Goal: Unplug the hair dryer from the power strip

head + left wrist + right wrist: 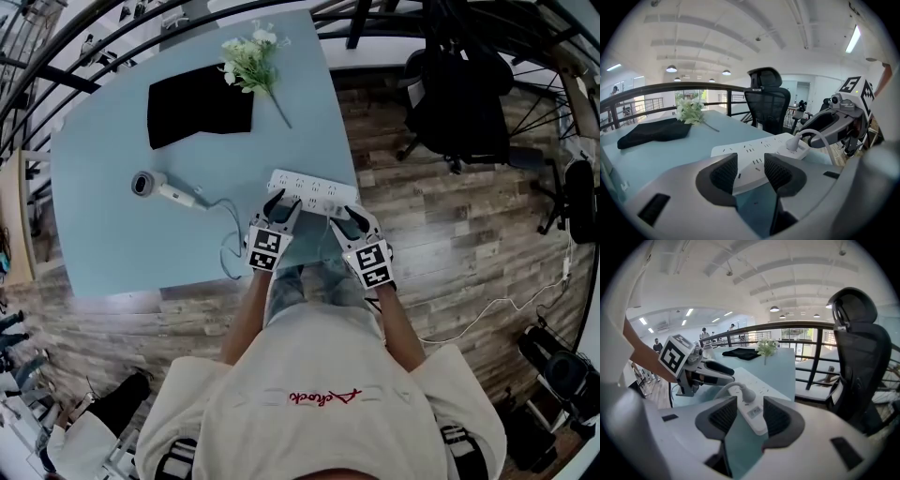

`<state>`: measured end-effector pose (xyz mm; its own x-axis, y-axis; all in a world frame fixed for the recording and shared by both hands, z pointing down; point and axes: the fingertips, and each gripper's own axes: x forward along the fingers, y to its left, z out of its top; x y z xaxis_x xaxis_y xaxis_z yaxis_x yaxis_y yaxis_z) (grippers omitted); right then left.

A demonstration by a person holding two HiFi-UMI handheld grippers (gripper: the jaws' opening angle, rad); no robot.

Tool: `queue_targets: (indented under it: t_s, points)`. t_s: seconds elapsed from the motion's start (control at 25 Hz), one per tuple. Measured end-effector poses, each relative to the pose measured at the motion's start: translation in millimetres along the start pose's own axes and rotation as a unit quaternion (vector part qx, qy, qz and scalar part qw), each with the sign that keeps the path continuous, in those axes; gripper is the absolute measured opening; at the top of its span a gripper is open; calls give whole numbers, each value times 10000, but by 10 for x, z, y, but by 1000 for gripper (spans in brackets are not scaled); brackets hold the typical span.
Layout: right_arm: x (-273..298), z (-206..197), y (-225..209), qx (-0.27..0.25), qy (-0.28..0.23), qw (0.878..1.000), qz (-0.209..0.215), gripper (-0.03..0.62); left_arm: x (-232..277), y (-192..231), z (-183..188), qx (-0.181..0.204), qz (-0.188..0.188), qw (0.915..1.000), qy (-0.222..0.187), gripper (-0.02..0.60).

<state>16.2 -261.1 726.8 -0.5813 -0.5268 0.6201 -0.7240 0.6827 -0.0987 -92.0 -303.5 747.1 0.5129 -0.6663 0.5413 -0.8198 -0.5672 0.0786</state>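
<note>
The person is holding both tools over the long white plastic power strip (314,190), which is lying near the front edge of the pale blue tabletop (103,216). The step in hand looks to be the approach to the plug, with nothing pulled out yet. The left tool (284,208) is hovering released over the strip's left part, its dark ribbed pads standing apart with the strip's near edge showing between and beyond them. The right tool (349,220) is likewise released, its jaws standing apart and straddling the strip's right end without visibly clamping it. The rounded white plug (743,392) is sitting in the socket at that end, just beyond the right tool's jaws, and its white cord (812,131) is arching away from it. The grey and white hair dryer (150,185) is lying on the tabletop well to the left of the strip. The next move, I judge, is calling for one tool pinning the strip down while the other is closing on the plug's body and drawing it straight out, not tugging the cord.
</note>
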Motion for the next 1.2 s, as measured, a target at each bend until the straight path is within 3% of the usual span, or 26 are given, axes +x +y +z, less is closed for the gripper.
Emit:
queue_targets:
  t_s: [0.52,0.96,1.2]
  points:
    - [244,63,-12,-230,160,9994,227,176,9,-9,0,-16,-5,10000,11,172]
    - [325,60,40,-760,552,9950,343,141,10,-13,-1,-36,4,10000,27,172]
    - [338,58,39,-566,616,9957,395,121,14,-7,-2,-40,10,10000,48,172]
